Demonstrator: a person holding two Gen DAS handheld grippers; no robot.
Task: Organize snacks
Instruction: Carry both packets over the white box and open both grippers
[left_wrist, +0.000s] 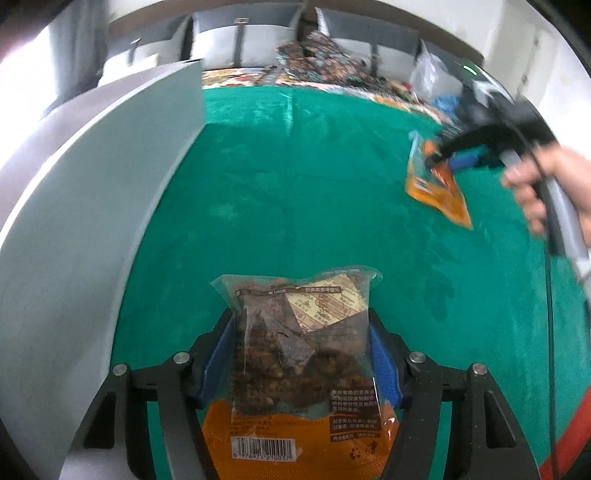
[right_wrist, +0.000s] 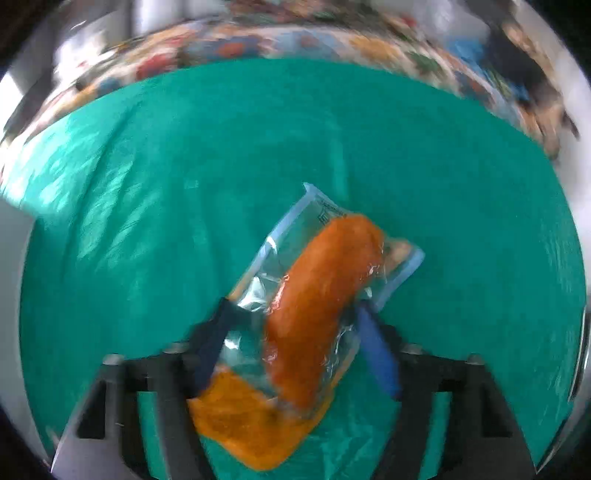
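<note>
In the left wrist view my left gripper (left_wrist: 300, 317) is shut on a clear snack pack of brown chunks (left_wrist: 295, 332) with an orange bottom and a barcode; both blue pads press its sides. It hangs over the green cloth (left_wrist: 295, 184). My right gripper (right_wrist: 293, 304) is shut on a clear pack holding an orange sausage (right_wrist: 317, 295), which lies tilted across the jaws above the cloth. From the left wrist view the right gripper (left_wrist: 439, 162) shows at the far right, blurred, with the orange sausage pack (left_wrist: 436, 192) dangling from it and a hand (left_wrist: 546, 184) on its handle.
A tall grey box wall (left_wrist: 92, 221) fills the left side, close to my left gripper. Patterned fabric (left_wrist: 314, 62) and a clear plastic bag (left_wrist: 432, 70) lie beyond the cloth's far edge. A black cable (left_wrist: 550, 332) runs down the right.
</note>
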